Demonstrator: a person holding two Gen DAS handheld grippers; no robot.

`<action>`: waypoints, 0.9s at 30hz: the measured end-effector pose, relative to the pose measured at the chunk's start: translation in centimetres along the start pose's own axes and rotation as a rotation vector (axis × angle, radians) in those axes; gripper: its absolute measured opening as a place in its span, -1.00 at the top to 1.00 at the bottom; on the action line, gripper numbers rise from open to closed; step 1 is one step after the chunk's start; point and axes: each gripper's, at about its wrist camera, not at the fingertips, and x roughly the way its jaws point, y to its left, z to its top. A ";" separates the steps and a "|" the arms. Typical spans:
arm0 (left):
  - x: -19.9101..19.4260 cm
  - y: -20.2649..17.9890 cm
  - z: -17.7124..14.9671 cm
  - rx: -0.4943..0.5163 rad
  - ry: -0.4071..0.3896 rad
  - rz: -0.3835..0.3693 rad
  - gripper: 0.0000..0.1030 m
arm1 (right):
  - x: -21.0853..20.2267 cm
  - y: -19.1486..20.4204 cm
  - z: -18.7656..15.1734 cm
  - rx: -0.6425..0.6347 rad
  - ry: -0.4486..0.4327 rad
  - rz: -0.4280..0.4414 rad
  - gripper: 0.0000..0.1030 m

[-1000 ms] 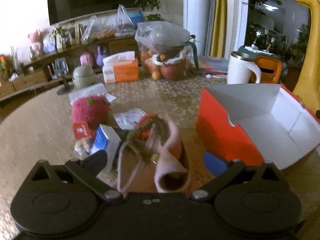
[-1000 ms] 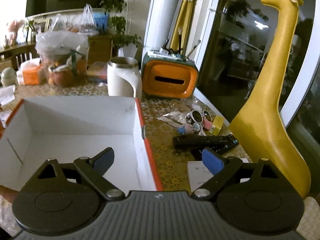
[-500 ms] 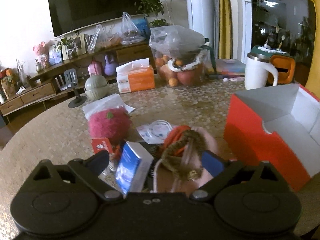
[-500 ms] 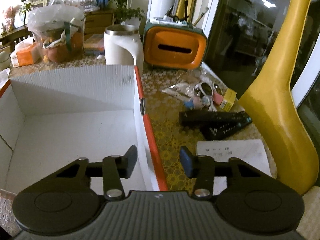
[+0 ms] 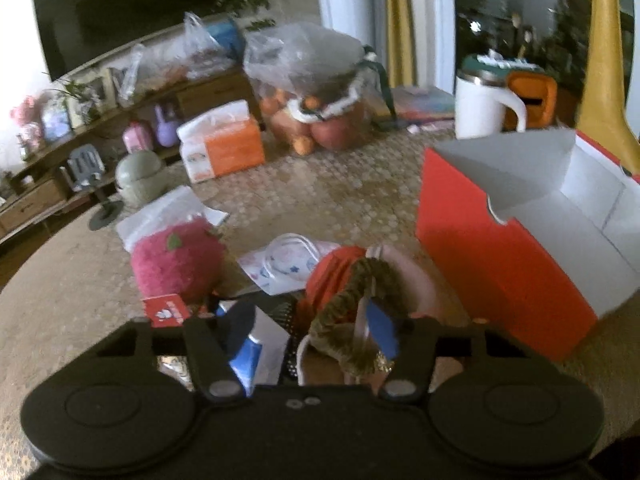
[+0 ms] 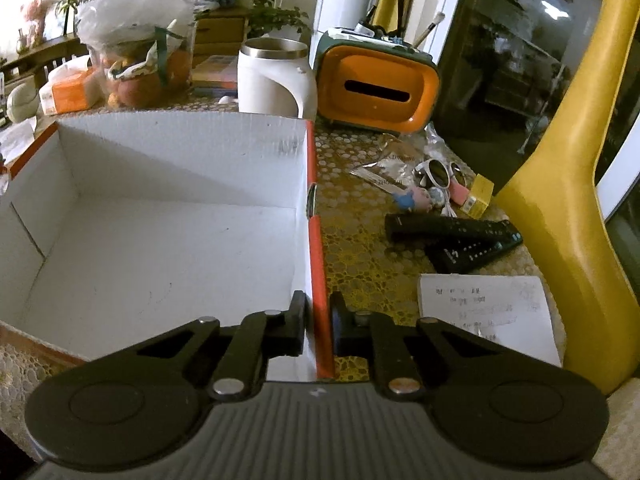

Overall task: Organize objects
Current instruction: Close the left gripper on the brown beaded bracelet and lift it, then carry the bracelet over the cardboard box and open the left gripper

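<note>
The left tongs (image 5: 312,326) hide a blurry pile (image 5: 352,300) while closing; the right tongs (image 6: 317,322) pinch the box (image 6: 180,248) wall on the counter (image 6: 360,240).

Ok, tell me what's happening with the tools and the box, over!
Right tool shut on the red-and-white cardboard box's side wall. Left tool closing around the blue-and-white carton and brown braided cord. Box empty, nothing in the way.

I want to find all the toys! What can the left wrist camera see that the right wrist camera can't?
Only the left wrist view shows the pink plush strawberry and the left gripper closing around a braided cord. Only the right wrist view shows the remotes, sunglasses and the right gripper clamped on the box wall. Both show the red box and white mug.
</note>
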 end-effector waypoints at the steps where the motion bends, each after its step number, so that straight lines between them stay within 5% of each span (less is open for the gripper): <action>1: 0.2 0.0 0.1 0.010 0.006 -0.015 -0.05 | 0.0 0.0 0.0 0.001 0.000 0.002 0.76; 4: 0.6 -0.1 0.2 0.051 0.026 -0.045 0.04 | 0.0 0.1 0.0 -0.003 0.000 -0.001 0.76; 14: 0.2 -0.5 0.4 0.054 0.022 -0.058 0.87 | 0.2 0.4 -0.1 -0.065 -0.015 -0.026 0.76; 27: -5.5 -0.6 2.3 0.005 -0.041 -0.118 0.90 | 0.2 0.2 -0.1 -0.144 -0.066 0.005 0.76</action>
